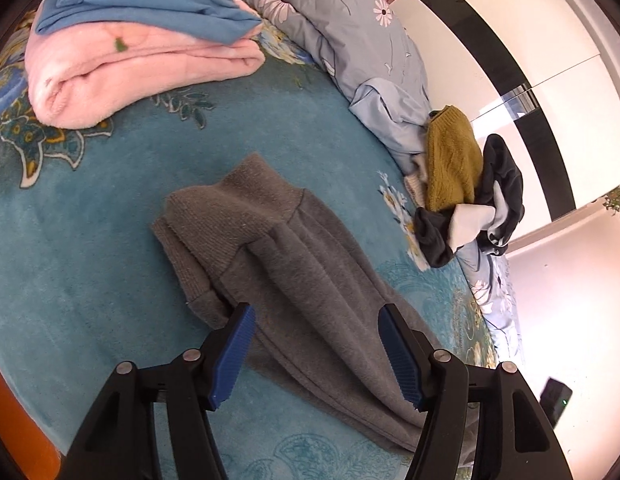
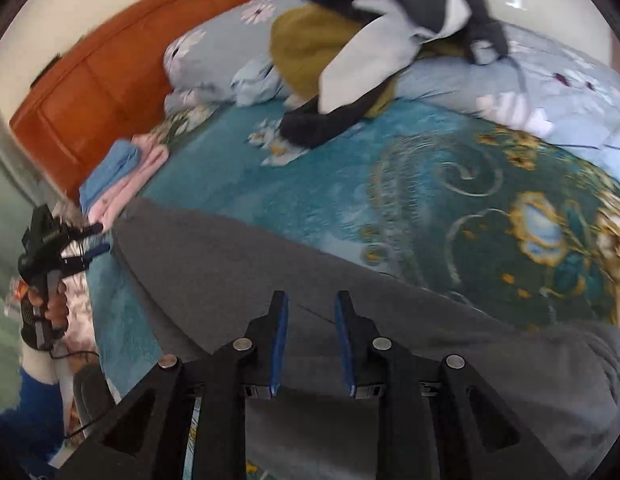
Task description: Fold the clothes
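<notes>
One grey garment (image 1: 294,280) lies flat mid-bed between both tongs, left tongs (image 1: 315,354) and right tongs (image 2: 311,344), each apart and empty. Two folded items, blue (image 1: 142,0) atop pink (image 1: 142,68), lie far left; no legible writing.

The right tool (image 2: 311,306) hung over the grey garment (image 2: 238,276) spread on the teal bed cover (image 2: 389,184), its jaws slightly apart with nothing apparently between them, though motion blur obscured contact. The left tool (image 2: 90,240) appeared at the frame's left edge, hand-held.
</notes>
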A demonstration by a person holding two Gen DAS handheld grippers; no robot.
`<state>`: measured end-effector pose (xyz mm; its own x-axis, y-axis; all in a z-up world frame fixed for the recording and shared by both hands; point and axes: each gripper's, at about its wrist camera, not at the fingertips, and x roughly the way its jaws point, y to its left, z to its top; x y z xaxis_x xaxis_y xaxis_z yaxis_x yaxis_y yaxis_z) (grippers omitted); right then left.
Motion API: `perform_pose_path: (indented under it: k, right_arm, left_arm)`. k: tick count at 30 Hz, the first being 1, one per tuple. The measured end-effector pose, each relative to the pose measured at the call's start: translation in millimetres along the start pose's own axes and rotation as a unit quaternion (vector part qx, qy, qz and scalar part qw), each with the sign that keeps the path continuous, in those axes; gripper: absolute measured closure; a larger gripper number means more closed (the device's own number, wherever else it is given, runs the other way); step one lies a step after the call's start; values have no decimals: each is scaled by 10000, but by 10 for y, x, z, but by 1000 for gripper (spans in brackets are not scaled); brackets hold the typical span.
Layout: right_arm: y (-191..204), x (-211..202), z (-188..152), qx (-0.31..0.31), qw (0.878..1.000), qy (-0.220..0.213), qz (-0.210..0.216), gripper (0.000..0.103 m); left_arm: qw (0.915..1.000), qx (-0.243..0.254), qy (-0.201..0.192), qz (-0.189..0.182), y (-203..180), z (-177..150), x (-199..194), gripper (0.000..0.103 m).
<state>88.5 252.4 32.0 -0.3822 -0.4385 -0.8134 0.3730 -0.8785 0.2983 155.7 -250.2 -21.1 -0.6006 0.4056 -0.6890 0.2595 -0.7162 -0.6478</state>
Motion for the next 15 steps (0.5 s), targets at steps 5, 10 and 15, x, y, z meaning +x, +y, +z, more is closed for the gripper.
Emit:
perform_pose_path:
  k: [5,10,15]
  right_arm:
    - [412,621,131,-921,9930,732,87,79]
    - [617,909,112,-1619,9789,1243,41,79]
    - [702,1073,59,-1956,9708,1359,-297,79]
  left_arm:
    - [10000,-33,-43,25,121,-10,-37,35]
    - [9998,-155,-84,-93,209,-38,-52,34]
    - [9994,-305,-78,-169,290,-60,-5,34]
